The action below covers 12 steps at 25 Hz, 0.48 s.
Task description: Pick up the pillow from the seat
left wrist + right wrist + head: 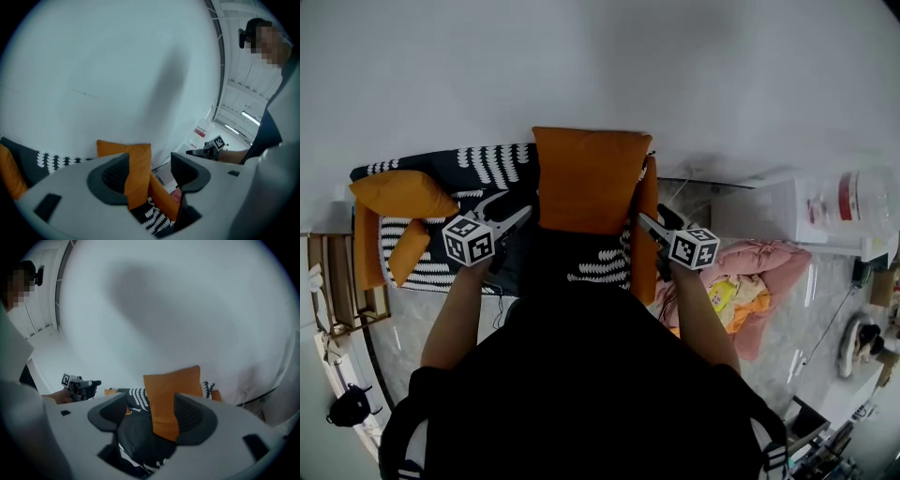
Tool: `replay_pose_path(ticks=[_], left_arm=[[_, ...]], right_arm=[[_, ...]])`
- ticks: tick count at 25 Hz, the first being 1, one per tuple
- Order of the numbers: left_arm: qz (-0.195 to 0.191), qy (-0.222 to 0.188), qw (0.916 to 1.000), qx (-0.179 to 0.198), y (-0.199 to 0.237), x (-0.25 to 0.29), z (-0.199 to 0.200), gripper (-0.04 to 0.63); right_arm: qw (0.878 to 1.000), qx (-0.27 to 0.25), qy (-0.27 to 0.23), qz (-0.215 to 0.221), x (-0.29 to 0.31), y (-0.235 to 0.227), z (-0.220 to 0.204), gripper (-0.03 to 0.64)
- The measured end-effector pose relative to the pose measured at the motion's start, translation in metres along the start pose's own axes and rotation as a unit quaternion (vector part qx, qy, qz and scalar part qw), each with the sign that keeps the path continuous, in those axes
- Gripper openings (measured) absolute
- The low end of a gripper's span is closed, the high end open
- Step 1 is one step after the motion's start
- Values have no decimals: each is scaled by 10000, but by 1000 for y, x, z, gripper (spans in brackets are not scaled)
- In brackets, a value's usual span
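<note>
An orange pillow (586, 178) stands upright on the black-and-white patterned seat (600, 267), leaning on the back by the white wall. My left gripper (514, 208) is just left of the pillow's lower corner, and my right gripper (654, 217) is just right of it. Both are open with nothing pressed between the pads. In the left gripper view the pillow's edge (138, 173) shows through the gap of the left gripper (150, 171), farther off. In the right gripper view the pillow (171, 390) stands beyond the right gripper (150, 413).
Two more orange cushions (398, 192) (408, 251) lie at the seat's left end. An orange armrest (647, 234) borders the right side. Pink bedding (759, 272) is heaped on the floor at right, beside a white cabinet with a water bottle (862, 202).
</note>
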<state>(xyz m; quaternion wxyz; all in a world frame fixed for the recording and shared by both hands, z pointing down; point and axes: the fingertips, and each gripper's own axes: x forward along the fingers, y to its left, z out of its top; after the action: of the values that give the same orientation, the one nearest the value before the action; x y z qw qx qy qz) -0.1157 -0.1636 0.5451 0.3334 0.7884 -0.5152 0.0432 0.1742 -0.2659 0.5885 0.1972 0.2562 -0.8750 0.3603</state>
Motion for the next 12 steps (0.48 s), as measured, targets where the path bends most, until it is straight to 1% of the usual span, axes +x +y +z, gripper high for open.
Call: replay_pose_path(ticks=[7, 12], left_arm=[[47, 39, 10000, -46, 0, 15, -4, 272], [137, 83, 9998, -147, 8, 22, -11, 273]], right_arm=[[9999, 37, 113, 56, 9, -15, -1, 318], [9996, 48, 251, 80, 20, -25, -6, 318]])
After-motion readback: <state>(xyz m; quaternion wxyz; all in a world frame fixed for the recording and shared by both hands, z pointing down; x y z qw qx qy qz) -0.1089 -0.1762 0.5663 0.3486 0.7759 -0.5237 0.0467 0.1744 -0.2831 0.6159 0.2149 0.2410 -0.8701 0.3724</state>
